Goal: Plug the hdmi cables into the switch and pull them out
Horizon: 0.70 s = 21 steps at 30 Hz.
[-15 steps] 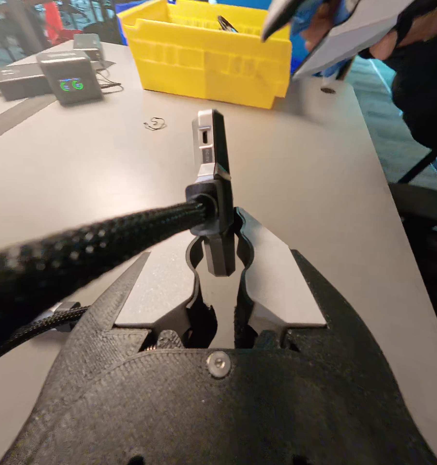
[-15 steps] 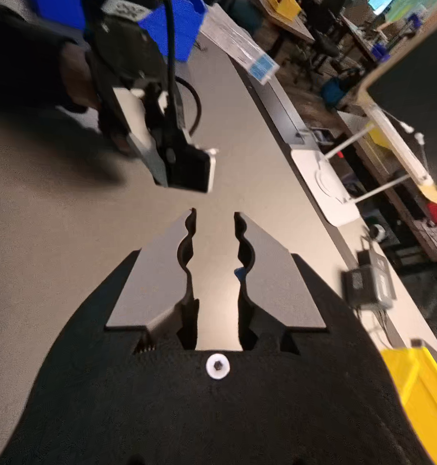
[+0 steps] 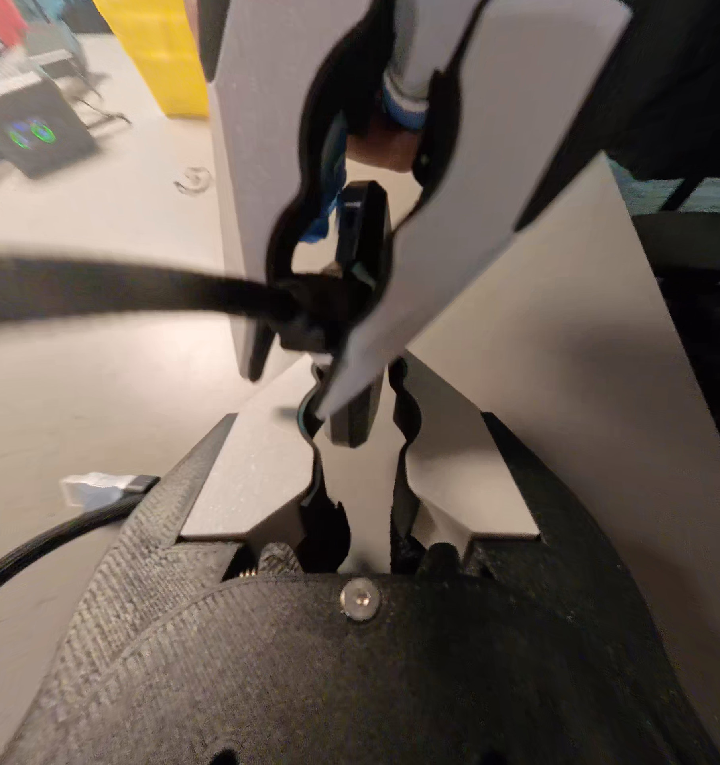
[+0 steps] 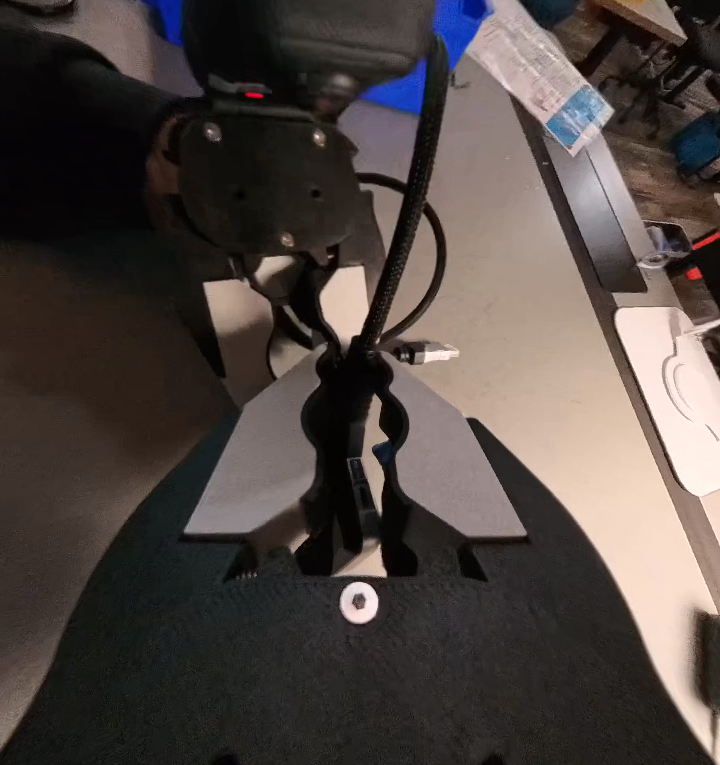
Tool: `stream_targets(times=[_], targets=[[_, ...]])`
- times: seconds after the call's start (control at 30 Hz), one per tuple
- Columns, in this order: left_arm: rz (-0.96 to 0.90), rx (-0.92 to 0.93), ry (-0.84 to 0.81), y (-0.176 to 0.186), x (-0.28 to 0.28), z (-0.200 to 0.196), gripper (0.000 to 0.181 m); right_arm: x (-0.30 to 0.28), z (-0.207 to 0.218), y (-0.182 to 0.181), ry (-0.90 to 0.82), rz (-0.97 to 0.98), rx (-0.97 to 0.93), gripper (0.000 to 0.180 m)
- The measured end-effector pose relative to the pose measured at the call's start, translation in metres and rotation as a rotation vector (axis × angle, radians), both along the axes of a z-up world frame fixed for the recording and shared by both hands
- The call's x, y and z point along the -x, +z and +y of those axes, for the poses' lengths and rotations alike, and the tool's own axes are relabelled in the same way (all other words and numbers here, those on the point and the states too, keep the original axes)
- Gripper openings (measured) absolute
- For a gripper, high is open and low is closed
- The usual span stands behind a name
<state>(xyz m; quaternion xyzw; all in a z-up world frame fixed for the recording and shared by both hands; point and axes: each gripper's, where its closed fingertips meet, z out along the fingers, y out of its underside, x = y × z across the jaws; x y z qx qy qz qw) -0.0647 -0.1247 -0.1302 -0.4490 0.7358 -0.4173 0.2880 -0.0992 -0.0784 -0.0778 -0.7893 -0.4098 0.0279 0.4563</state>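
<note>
The switch, a slim dark box, is held up off the table with a braided HDMI cable plugged into its side and trailing off away from it. The left gripper has its jaws closed to a narrow gap on the switch's lower end. The right gripper has come in from the opposite end, its jaws partly open and straddling the switch and the plug; with the blur I cannot tell whether they have actually clamped yet. A second cable's connector lies loose on the table just beyond the switch. The risk, as I see it, is that both grippers crowd the same small box: if the right one closes on the switch body rather than the plug, pulling will only tug the box against the left jaws and may twist it out of them. A pull off the port's axis could also bind the plug or strain the port.
</note>
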Motion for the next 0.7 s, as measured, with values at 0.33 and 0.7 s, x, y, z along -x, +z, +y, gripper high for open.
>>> stream_targets(times=[0.33, 0.7], targets=[[-0.727, -0.019, 0.084, 0.129, 0.024, 0.003, 0.038, -0.094, -0.018, 0.080, -0.188, 0.048, -0.205, 0.017], [-0.605, 0.102, 0.144, 0.108, 0.015, 0.025, 0.030, -0.257, -0.100, 0.252, -0.435, 0.070, -0.577, 0.017]])
